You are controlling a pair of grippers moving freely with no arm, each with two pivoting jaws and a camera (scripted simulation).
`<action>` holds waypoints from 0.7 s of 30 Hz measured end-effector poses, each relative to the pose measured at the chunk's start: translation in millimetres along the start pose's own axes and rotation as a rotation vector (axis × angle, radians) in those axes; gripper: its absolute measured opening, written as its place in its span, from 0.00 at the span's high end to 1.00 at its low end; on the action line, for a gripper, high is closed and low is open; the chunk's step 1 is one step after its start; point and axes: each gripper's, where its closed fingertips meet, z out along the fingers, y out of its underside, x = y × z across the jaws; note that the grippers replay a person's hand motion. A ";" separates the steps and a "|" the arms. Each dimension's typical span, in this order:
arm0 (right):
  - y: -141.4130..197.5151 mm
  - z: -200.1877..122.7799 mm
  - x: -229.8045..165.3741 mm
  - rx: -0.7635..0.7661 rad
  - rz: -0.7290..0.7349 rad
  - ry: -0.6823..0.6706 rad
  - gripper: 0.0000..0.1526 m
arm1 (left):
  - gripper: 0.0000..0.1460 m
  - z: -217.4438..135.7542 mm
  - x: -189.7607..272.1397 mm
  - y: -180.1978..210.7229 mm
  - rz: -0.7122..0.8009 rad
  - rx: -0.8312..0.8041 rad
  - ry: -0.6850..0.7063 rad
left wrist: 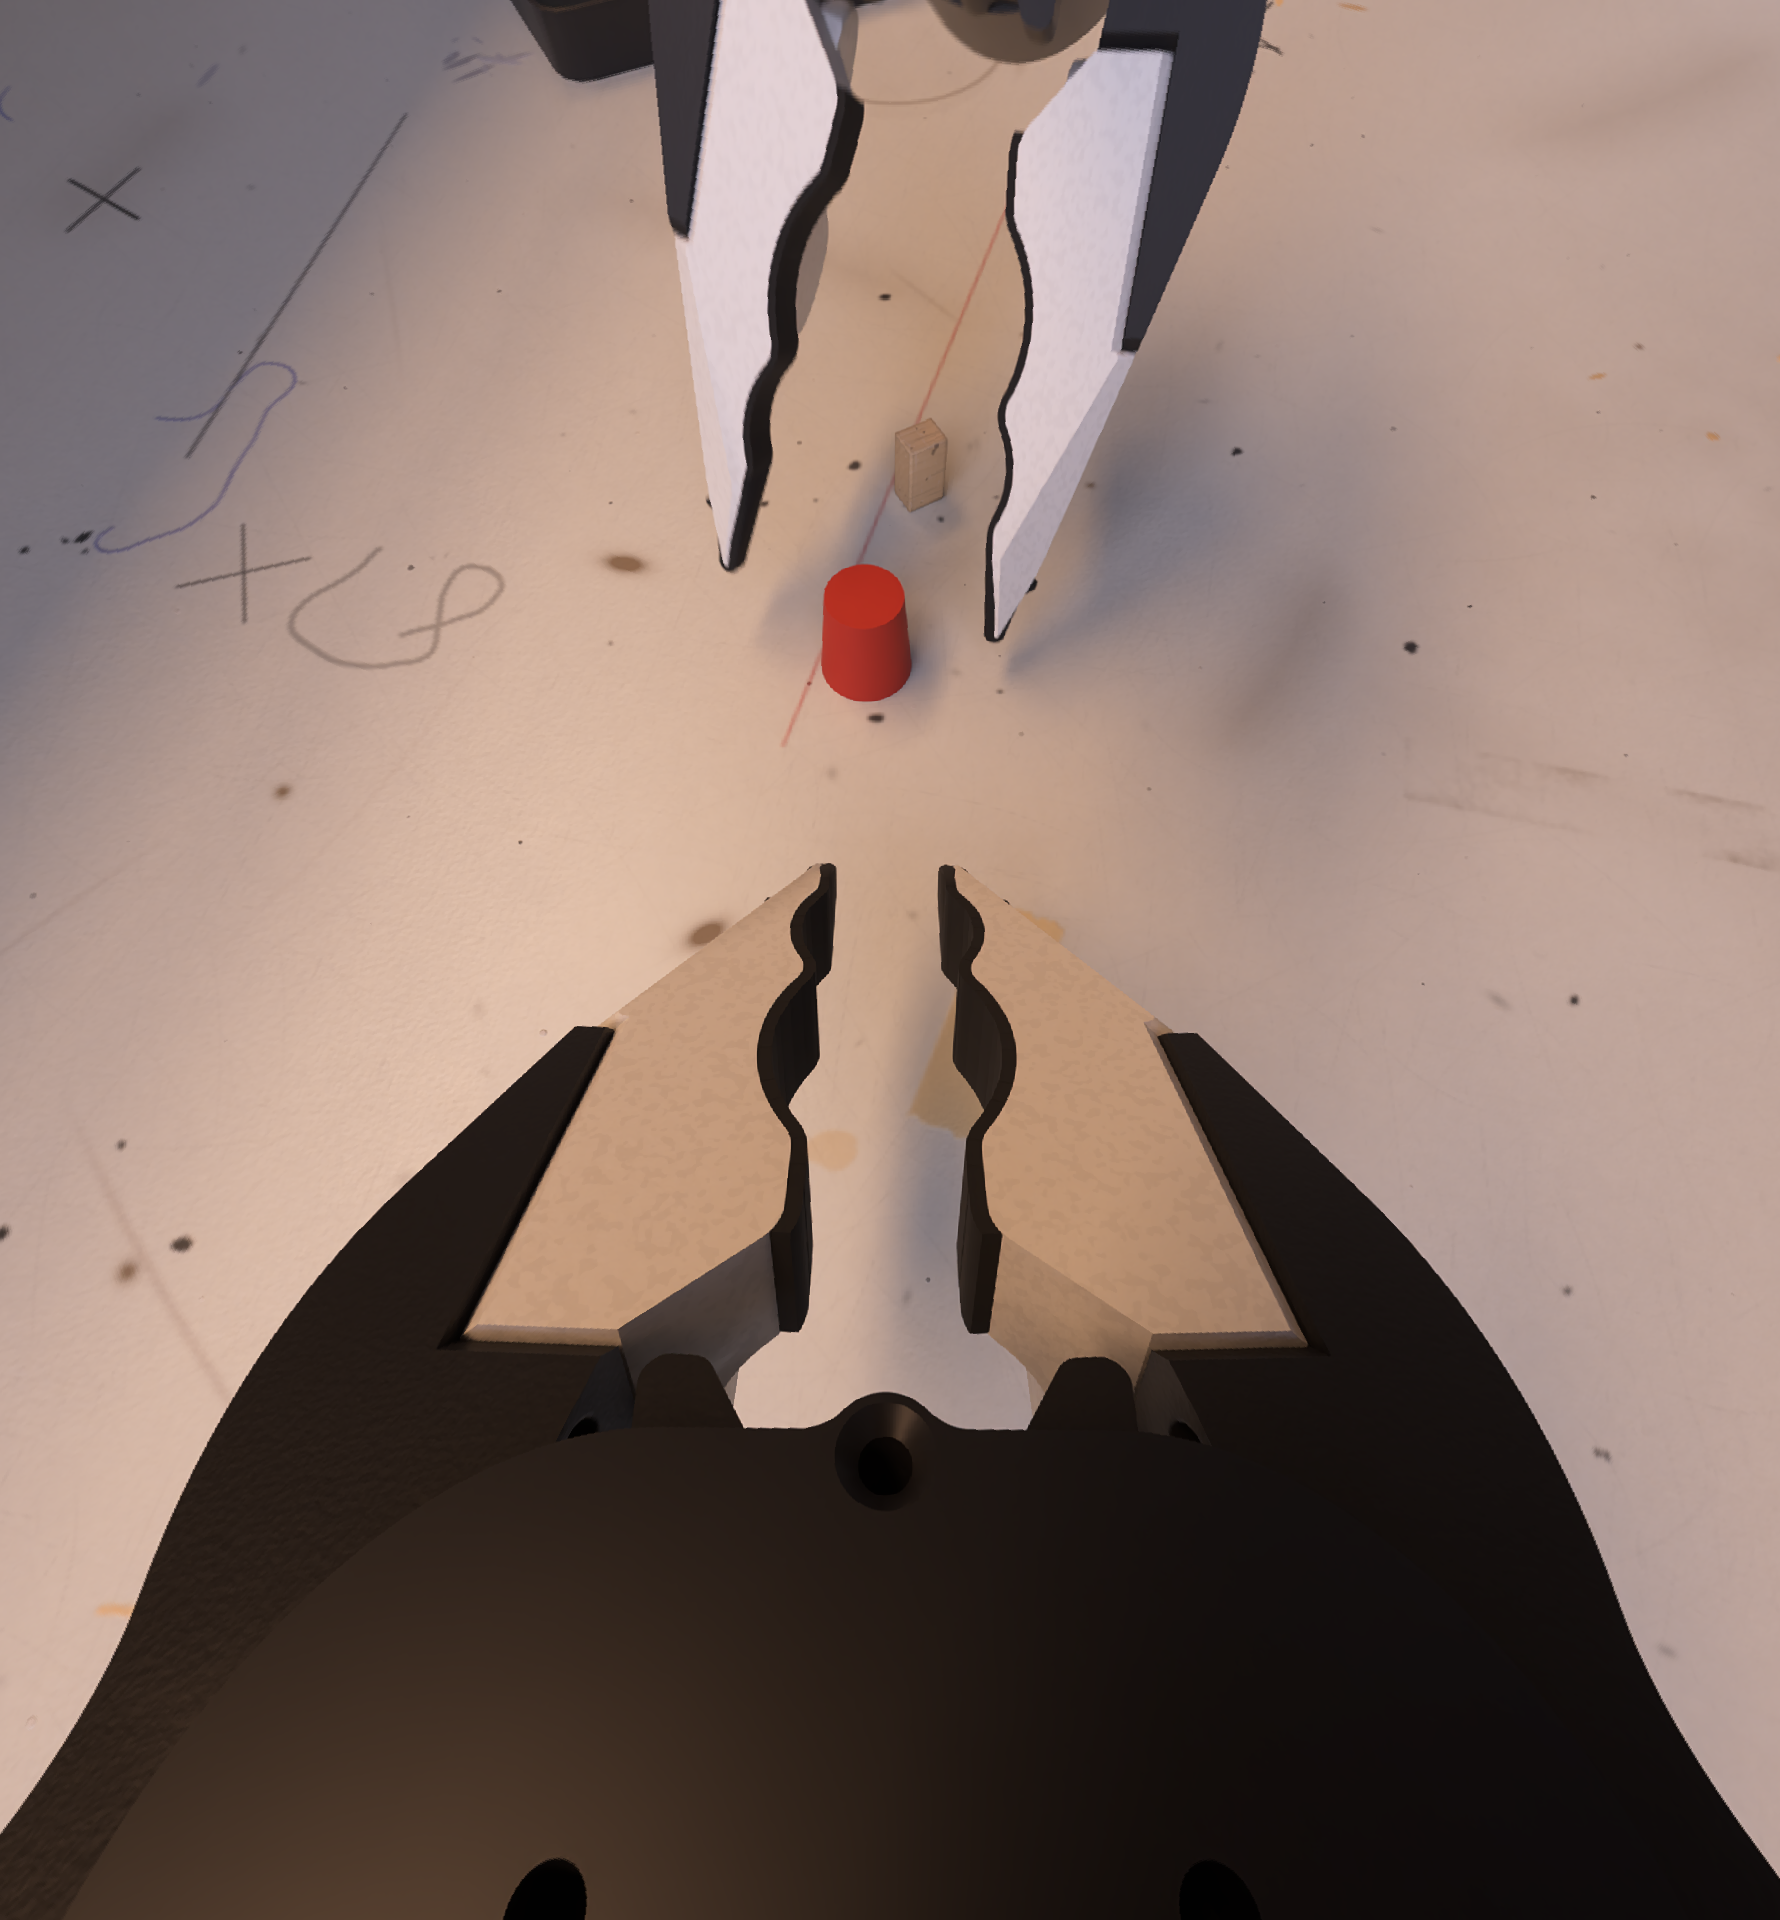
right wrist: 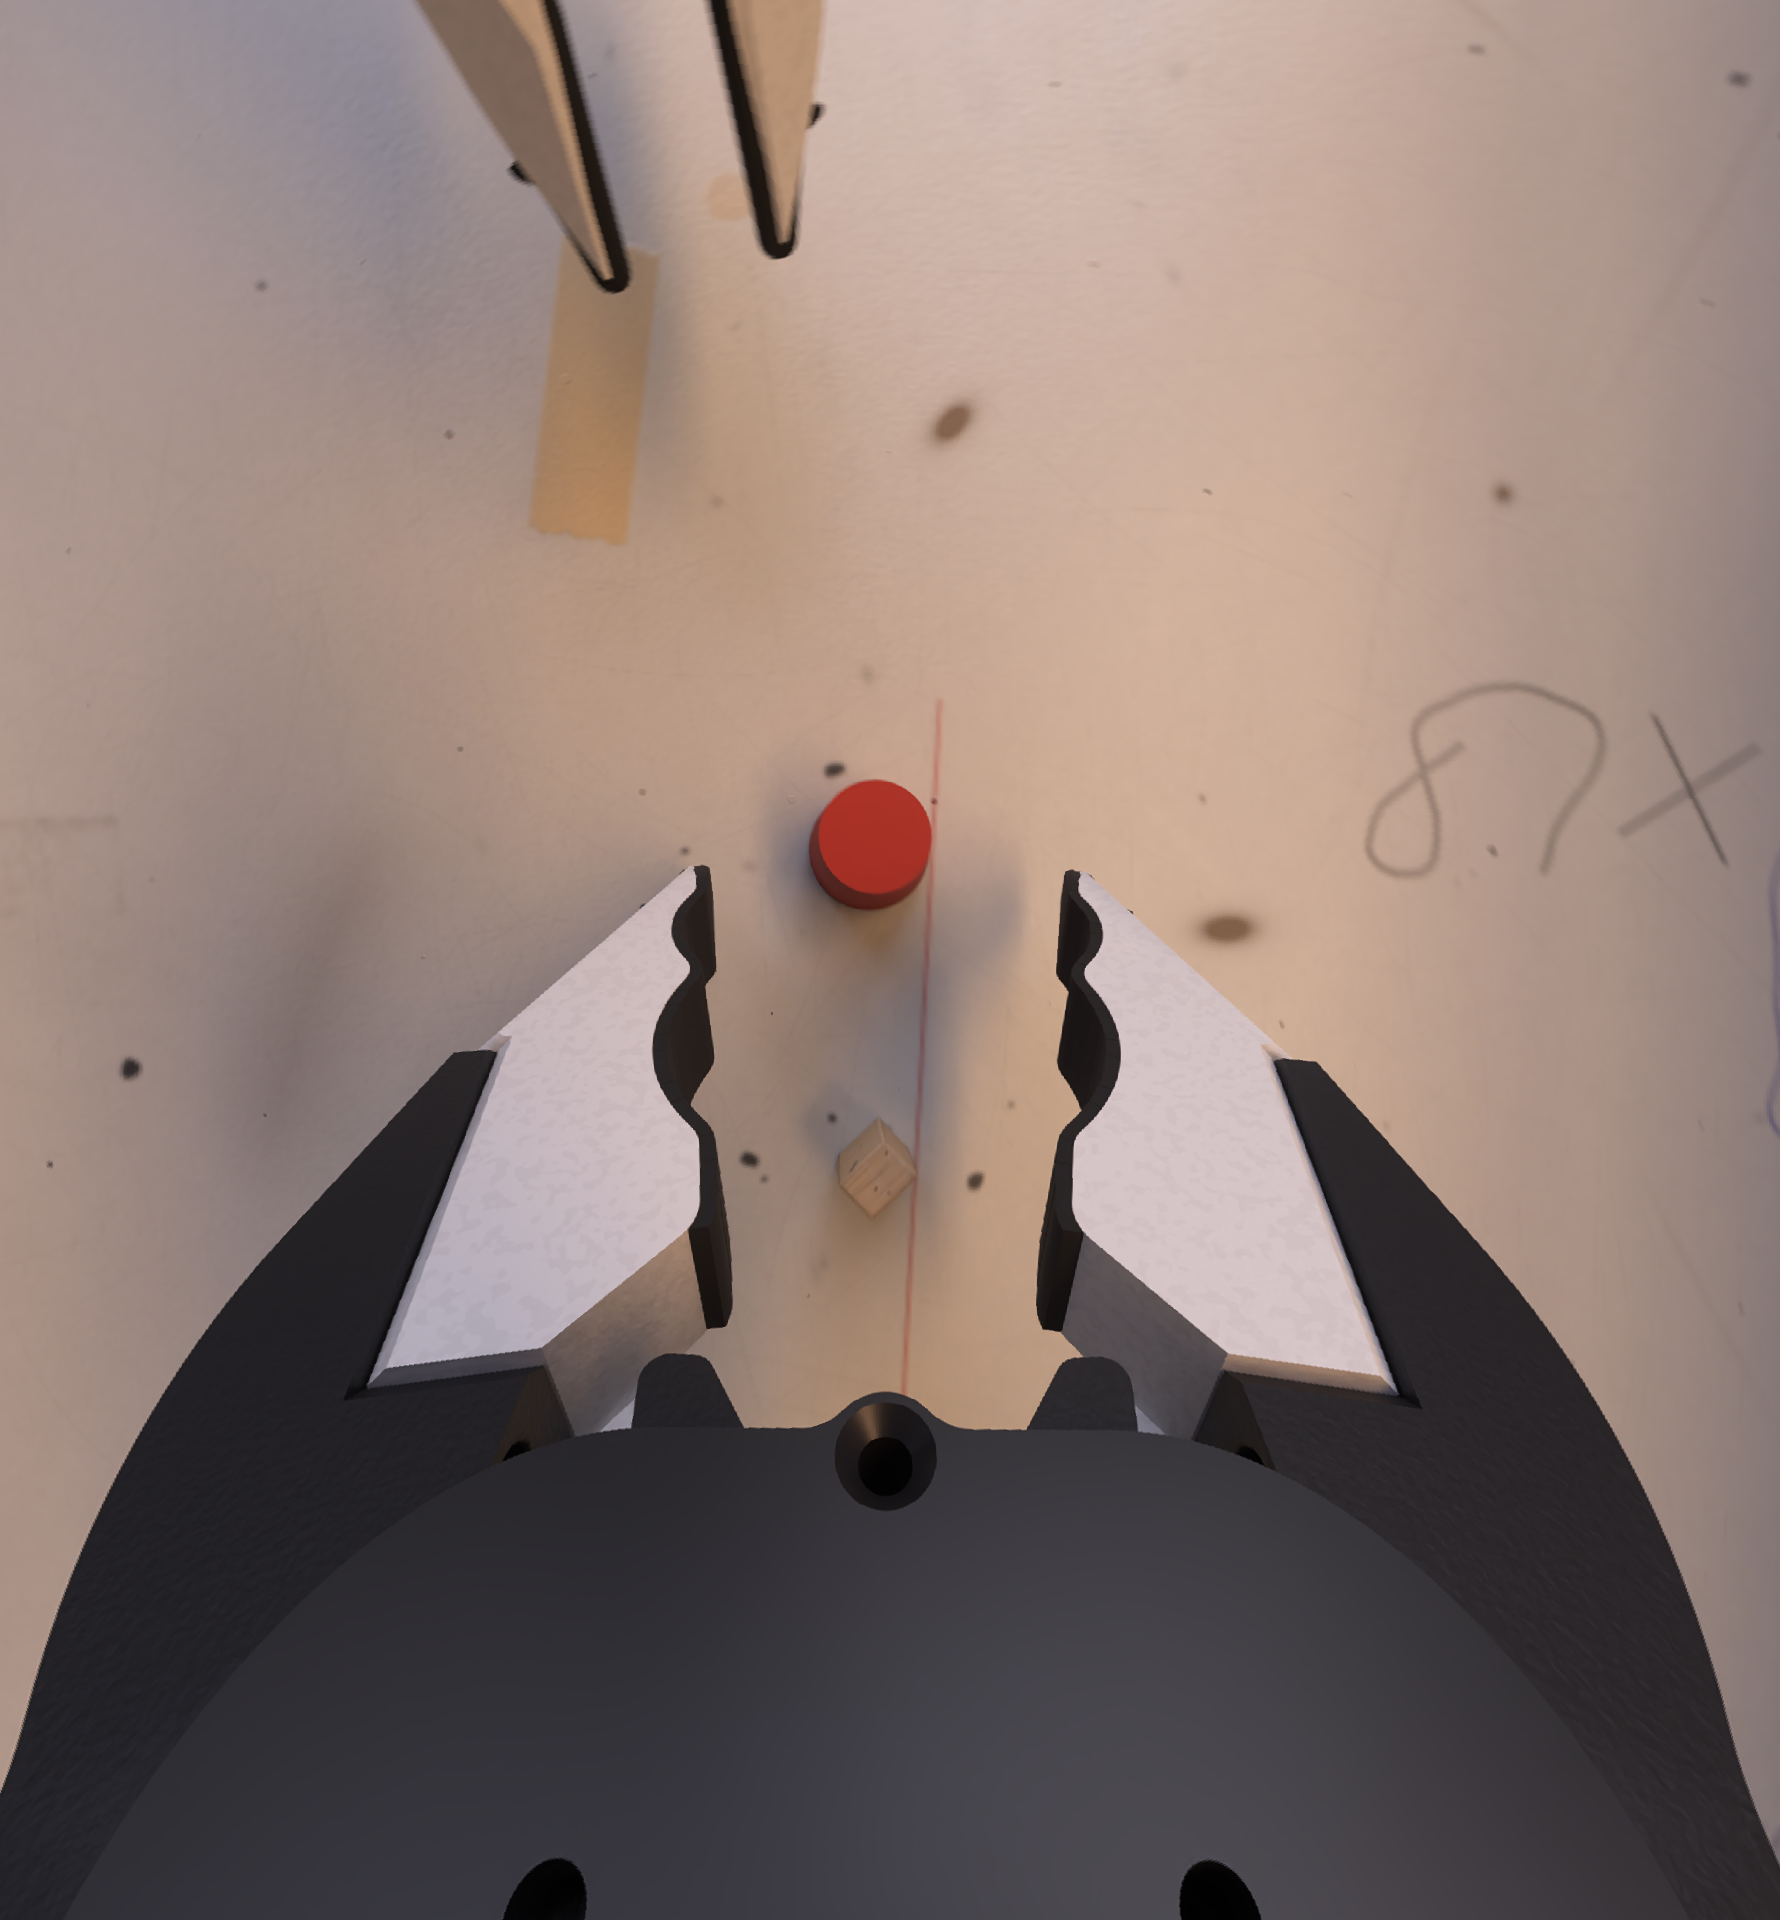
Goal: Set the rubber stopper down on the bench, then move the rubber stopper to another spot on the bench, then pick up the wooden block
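The red rubber stopper stands on the bench, narrow end up, free of both grippers. It also shows from above in the right wrist view. The small wooden block stands just behind it; in the right wrist view the block shows on the bench between my right fingers. My right gripper is wide open and empty, pointing down over both objects; it also shows in the left wrist view. My left gripper is empty, with a narrow gap between its fingers, short of the stopper.
The bench is pale with pen scribbles, crosses, dark specks and a thin red line beside both objects. A strip of tan tape lies under my left gripper. A dark object sits at the far edge.
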 end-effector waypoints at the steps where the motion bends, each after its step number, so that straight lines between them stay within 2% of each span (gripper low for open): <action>1: 0.7 -3.5 1.6 0.007 0.026 0.027 0.55 | 0.87 0.3 0.7 -0.2 0.002 -0.001 0.003; 3: 5.3 -11.7 6.1 0.025 0.134 0.097 0.55 | 0.87 0.6 1.7 -0.8 0.011 0.000 0.004; 8: 36.9 -26.6 0.7 -0.007 0.535 0.196 0.59 | 0.87 -0.5 -1.8 -3.4 0.007 0.025 -0.011; 12: 53.2 -29.5 -2.4 -0.004 0.733 0.303 0.67 | 0.87 -0.2 -2.2 -6.0 0.010 0.048 -0.011; 16: 54.0 -25.4 -1.4 -0.002 0.754 0.369 0.70 | 0.87 0.8 -2.3 -5.3 0.023 0.039 -0.019; 17: 54.0 -25.0 0.0 -0.007 0.736 0.391 0.75 | 0.87 1.0 -2.1 -5.3 0.023 0.038 -0.018; 19: 52.4 -23.9 0.6 0.000 0.686 0.390 0.94 | 0.87 0.7 -2.3 -6.4 0.022 0.044 -0.019; 21: 52.1 -25.0 1.2 -0.002 0.639 0.405 0.94 | 0.87 -1.3 -3.8 -8.9 0.013 0.061 -0.028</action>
